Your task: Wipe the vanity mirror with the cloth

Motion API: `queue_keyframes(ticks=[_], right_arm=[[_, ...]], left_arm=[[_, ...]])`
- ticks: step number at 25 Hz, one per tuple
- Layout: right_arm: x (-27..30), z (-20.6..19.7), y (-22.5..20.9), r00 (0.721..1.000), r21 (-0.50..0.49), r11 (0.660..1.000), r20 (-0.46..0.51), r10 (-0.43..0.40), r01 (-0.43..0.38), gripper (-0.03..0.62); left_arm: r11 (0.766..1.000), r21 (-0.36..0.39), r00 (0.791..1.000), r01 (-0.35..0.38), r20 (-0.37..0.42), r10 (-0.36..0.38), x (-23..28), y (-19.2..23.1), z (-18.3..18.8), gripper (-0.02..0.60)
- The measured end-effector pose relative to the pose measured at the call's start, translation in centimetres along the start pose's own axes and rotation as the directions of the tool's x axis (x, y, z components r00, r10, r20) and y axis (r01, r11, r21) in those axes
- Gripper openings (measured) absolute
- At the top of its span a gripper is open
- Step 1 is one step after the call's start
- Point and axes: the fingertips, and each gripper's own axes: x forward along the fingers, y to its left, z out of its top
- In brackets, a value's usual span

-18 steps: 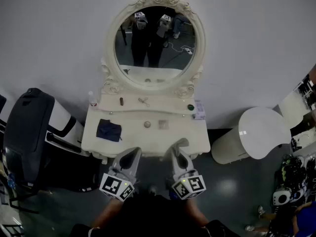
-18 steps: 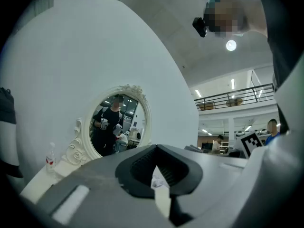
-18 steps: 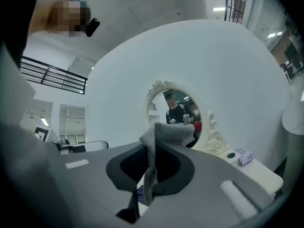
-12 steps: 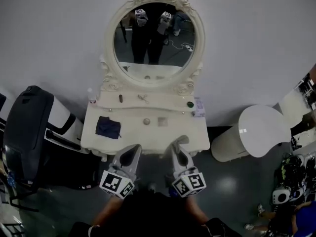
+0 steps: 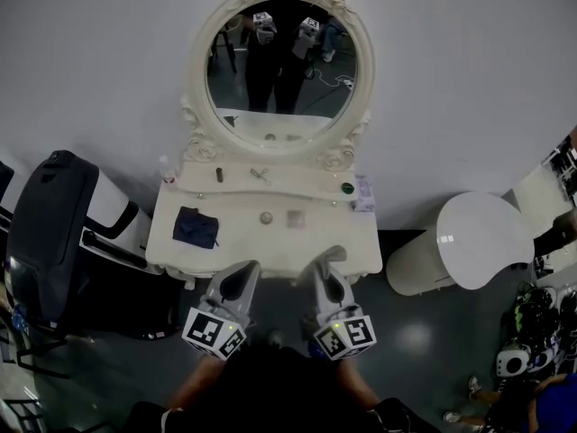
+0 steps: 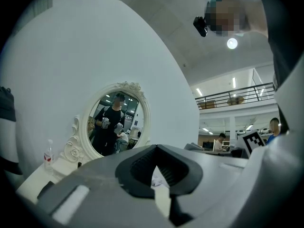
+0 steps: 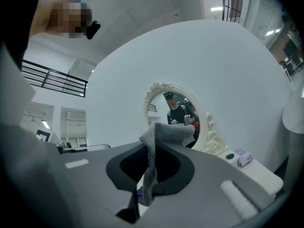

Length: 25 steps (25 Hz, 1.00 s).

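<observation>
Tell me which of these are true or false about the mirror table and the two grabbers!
1. The right gripper is pinching a grey cloth. True.
2. A dark blue cloth lies on the right side of the vanity top. False: it lies on the left side.
3. The left gripper is holding a bottle. False: its jaws are together with nothing between them.
4. The mirror is oval, with a curly cream frame. True.
5. The grey cloth is pressed against the mirror glass. False: both grippers hang at the near edge of the vanity, well short of the glass.
</observation>
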Motion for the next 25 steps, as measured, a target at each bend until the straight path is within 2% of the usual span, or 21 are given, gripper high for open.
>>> queue_keyframes(ticks=[13,20,25], right_arm=[[-1.2,1.9,-3.7,0.999,0.023,0.999,0.023,0.035,-0.035,0.017],[-0.7,2.7,-5.2,0.999,0.029,0.999,0.032,0.030,-0.031,0.017],[0.6,2.5,-5.6,0.999,0.030,0.999,0.029,0.022,-0.023,0.017]], left_arm=[[0.998,0.011,0.998,-0.058,0.023,0.058,2.3,-1.6,0.1,0.002],[0.994,0.013,0.994,-0.107,0.010,0.107,2.5,-0.4,-0.4,0.002],[0.993,0.008,0.993,-0.117,0.020,0.116,2.7,0.7,0.2,0.002]])
